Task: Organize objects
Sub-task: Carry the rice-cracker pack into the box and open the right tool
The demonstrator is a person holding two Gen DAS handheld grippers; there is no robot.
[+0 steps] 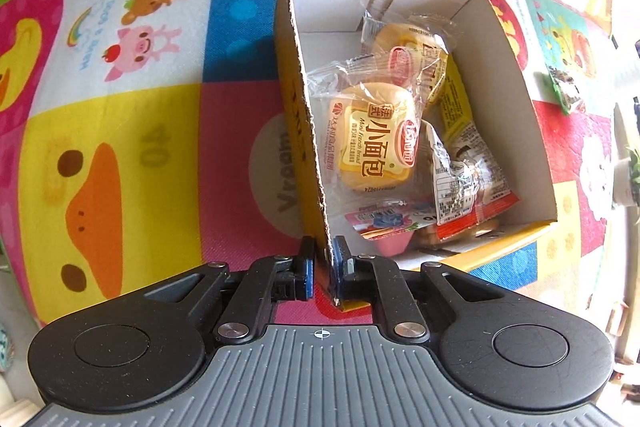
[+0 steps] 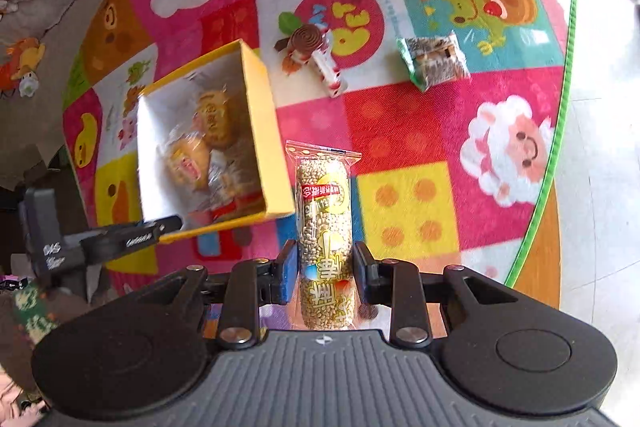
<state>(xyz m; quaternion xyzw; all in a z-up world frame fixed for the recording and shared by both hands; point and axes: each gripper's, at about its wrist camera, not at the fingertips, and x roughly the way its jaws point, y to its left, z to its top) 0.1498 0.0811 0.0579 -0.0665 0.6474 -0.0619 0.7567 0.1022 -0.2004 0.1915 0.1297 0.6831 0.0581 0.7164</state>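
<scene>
We see a bright patchwork play mat (image 1: pixel 120 131) printed with cartoon ducks, pigs and frogs. On it sits an open yellow cardboard box (image 1: pixel 516 83), white inside.

In the left wrist view, the left gripper (image 1: pixel 323 263) is pinched closed on the box's near left wall, one blue pad outside and one inside. Inside the box lie two wrapped mini bread rolls (image 1: pixel 372 143), with a pink jelly cup (image 1: pixel 388 231) at 6 o'clock of them and a red and clear snack packet (image 1: pixel 468 183) at 4 o'clock.

In the right wrist view, the right gripper (image 2: pixel 325 267) is clamped on a long clear-wrapped puffed grain bar (image 2: pixel 324 211), which points away toward 12 o'clock. The box (image 2: pixel 276 163) appears at 10 o'clock of the bar, just beside its far end. Whether they touch we cannot tell.

Loose on the mat are a brown spiral candy (image 2: pixel 308 39) with a red and white wrapper at 12 o'clock, and a green-edged seaweed packet (image 2: pixel 434 61) at 1 o'clock, apart from each other.
</scene>
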